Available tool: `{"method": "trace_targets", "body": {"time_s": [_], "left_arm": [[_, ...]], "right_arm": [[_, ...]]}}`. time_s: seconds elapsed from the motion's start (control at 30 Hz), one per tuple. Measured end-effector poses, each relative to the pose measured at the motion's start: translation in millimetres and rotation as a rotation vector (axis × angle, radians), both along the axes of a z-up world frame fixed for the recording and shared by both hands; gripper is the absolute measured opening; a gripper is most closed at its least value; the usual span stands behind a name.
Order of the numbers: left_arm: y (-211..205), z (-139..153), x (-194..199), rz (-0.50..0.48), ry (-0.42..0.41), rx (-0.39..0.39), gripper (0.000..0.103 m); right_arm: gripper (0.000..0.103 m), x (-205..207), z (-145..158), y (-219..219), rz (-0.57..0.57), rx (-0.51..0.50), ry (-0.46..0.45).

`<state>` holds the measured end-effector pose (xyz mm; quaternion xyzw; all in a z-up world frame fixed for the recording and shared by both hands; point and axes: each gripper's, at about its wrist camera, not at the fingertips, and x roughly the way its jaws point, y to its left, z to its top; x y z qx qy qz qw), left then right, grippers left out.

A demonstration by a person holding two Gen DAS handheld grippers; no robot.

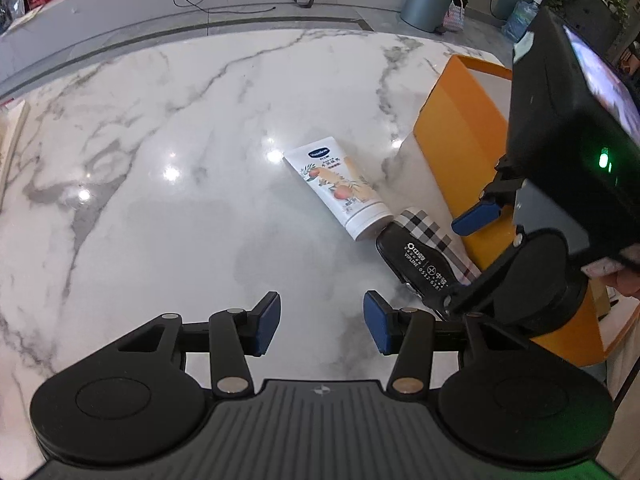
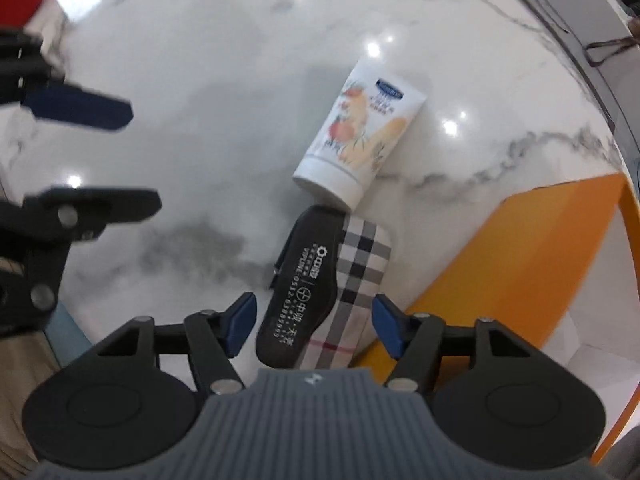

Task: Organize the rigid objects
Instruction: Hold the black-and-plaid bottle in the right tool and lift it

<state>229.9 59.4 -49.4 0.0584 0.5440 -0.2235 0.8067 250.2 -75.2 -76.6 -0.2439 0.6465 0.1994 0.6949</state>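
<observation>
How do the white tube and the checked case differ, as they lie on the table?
The white tube is plain white with printed fruit; the checked case is checked fabric with a black lettered part. The tube lies free; the case lies between the open right tongs. Both lie flat on the marble table, ends nearly touching.

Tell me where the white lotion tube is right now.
The white lotion tube lies flat on the marble table, its cap end almost against the plaid-and-black case. In the right wrist view it is up and right of centre, left of the orange box.

Left tool (image 1: pixel 322 322) gapes empty above marble table (image 1: pixel 160 160), near tube (image 1: pixel 344 188).
</observation>
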Motion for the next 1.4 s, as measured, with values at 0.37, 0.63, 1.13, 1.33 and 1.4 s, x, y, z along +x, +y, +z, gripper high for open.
{"method": "trace_targets", "body": {"time_s": [0.37,0.63,1.13,1.33,1.4], "left_arm": [[12.4,-15.6,9.7,-0.011,-0.010,-0.043,0.057],[25.0,-15.4,23.6,0.054,-0.023,-0.065,0.057],[17.9,-21.2,48.2,0.098,-0.026,-0.045,0.057],[2.9,-22.9,62.7,0.122,-0.042,-0.075,0.068],[1.8,-24.3,68.5,0.156,-0.036,-0.098,0.072]], "right_arm": [[0.067,8.7,-27.7,4.9,0.004,-0.052,0.048],[0.066,16.3,-20.9,10.5,-0.026,0.035,0.017],[0.054,30.1,-13.9,10.4,0.018,-0.050,-0.030],[0.049,49.3,-5.7,8.9,0.011,-0.056,-0.058],[0.053,54.5,-4.7,5.7,0.001,-0.034,-0.071]]}}
